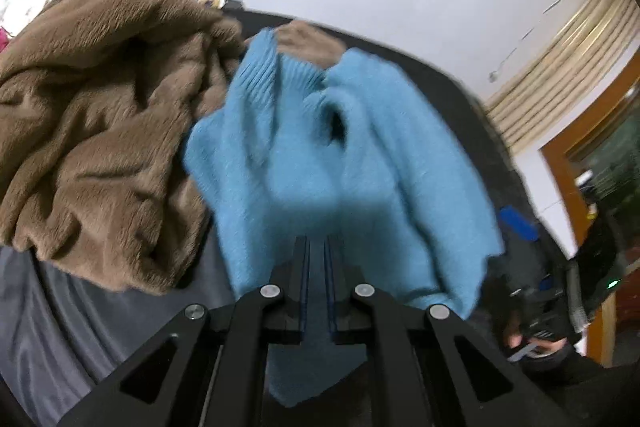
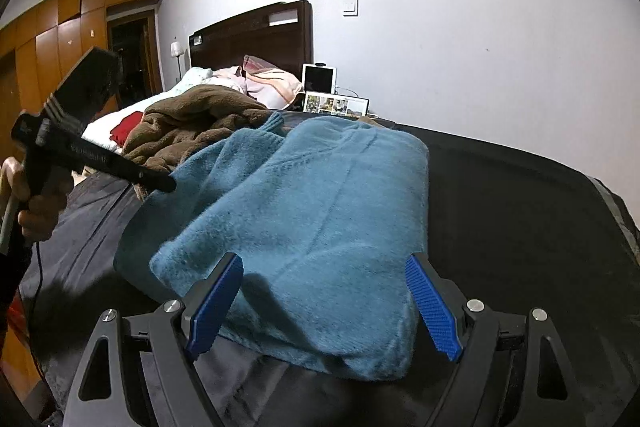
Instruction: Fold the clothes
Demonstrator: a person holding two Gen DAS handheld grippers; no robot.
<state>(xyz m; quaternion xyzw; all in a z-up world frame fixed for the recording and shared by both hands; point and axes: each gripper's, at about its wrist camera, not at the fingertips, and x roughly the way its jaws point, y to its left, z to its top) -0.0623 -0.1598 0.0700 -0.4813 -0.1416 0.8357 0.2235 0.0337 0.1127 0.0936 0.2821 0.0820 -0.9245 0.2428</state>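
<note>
The left gripper [image 1: 316, 259] is clenched on a fold of the blue sweater [image 1: 328, 155], lifting that edge off the dark table [image 2: 520, 195] — probably to carry it across for a fold. The right gripper [image 2: 324, 291] is released, fingers spread just above the sweater's near hem — likely ready to pin or pinch it. Beyond lies a brown fleece garment [image 1: 96, 123], unfolded.
</note>
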